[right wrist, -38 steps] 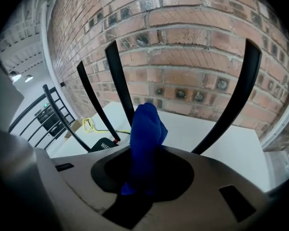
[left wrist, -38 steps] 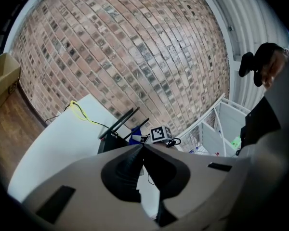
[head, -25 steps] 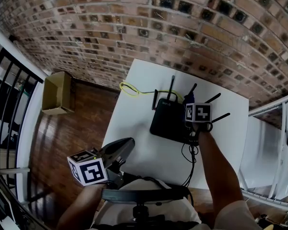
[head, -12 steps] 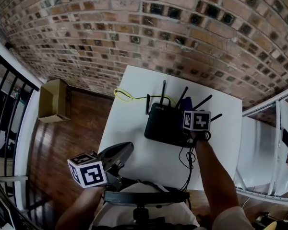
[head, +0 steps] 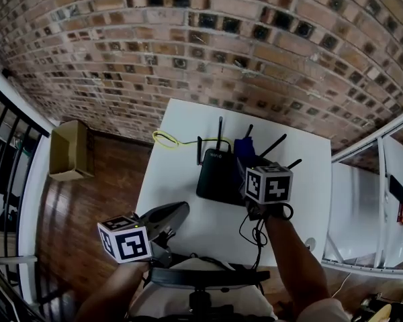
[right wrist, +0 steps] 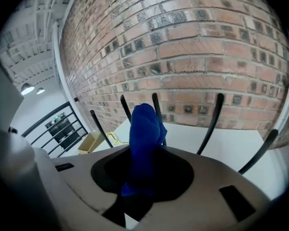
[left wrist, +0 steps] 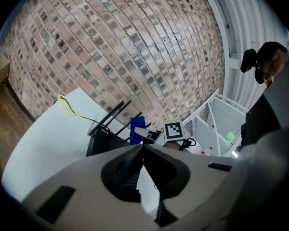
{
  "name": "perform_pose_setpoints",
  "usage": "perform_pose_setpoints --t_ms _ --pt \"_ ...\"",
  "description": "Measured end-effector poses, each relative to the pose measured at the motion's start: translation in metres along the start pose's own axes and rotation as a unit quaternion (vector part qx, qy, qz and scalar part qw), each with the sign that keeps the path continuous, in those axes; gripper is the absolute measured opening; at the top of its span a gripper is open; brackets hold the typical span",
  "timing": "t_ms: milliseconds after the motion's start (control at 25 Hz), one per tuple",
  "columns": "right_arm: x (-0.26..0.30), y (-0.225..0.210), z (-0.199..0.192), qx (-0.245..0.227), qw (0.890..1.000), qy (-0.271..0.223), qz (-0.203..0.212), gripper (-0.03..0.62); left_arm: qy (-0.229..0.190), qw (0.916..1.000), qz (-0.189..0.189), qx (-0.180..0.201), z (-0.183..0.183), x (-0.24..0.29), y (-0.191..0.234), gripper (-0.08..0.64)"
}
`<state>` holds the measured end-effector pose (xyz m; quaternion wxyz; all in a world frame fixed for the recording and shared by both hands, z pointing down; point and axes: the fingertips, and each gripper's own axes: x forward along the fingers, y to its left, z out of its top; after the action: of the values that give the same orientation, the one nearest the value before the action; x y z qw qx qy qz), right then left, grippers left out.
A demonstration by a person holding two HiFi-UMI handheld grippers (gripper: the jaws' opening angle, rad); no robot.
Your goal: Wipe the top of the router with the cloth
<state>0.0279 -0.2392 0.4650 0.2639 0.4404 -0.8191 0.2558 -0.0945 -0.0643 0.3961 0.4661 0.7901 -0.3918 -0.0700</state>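
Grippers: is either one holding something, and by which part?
The right gripper pinches the blue cloth by one bunched end; the rest sticks out past its jaws. The left gripper is shut on nothing.

Small white print (head: 217,155) on router (head: 218,178): too small to read.

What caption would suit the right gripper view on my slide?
Right gripper shut on a blue cloth, facing the router's black antennas and a brick wall.

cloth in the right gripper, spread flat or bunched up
Bunched up: the blue cloth rises as a narrow wad, clamped by the fingers of the right gripper, not laid flat.
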Motion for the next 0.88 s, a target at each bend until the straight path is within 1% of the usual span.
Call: perform_pose_setpoints --t_ms 120,200,440,520,680,760,880 --pt "0.002 0.016 0.024 -0.017 1.000 -0.016 0.008 0.127 0.001 1.0000 -0.002 0.005 0.002 -0.002 0.000 0.002" --pt "0.004 0.022 0.043 -0.024 0.999 -0.029 0.003 0.127 -0.001 1.0000 -0.007 0.000 0.002 -0.004 0.000 0.002" --pt "0.010 0.037 0.101 -0.047 0.996 -0.077 -0.009 0.127 -0.007 1.0000 0.006 0.003 0.008 -0.015 0.011 0.002" --pt "0.014 0.042 0.111 -0.059 0.995 -0.081 -0.010 0.127 -0.013 0.9999 0.005 0.001 0.010 -0.018 0.015 0.002" --pt "0.038 0.045 0.093 -0.080 0.996 -0.046 -0.013 0.127 -0.017 0.9997 0.010 -0.012 0.011 -0.025 0.025 0.002" --pt "0.046 0.041 0.080 -0.074 0.997 -0.031 -0.020 0.127 -0.017 0.9996 0.010 -0.017 0.012 -0.028 0.030 0.002" --pt "0.062 0.036 0.055 -0.060 0.998 -0.004 -0.019 0.127 -0.021 0.9995 0.013 -0.019 0.014 -0.033 0.036 0.002"
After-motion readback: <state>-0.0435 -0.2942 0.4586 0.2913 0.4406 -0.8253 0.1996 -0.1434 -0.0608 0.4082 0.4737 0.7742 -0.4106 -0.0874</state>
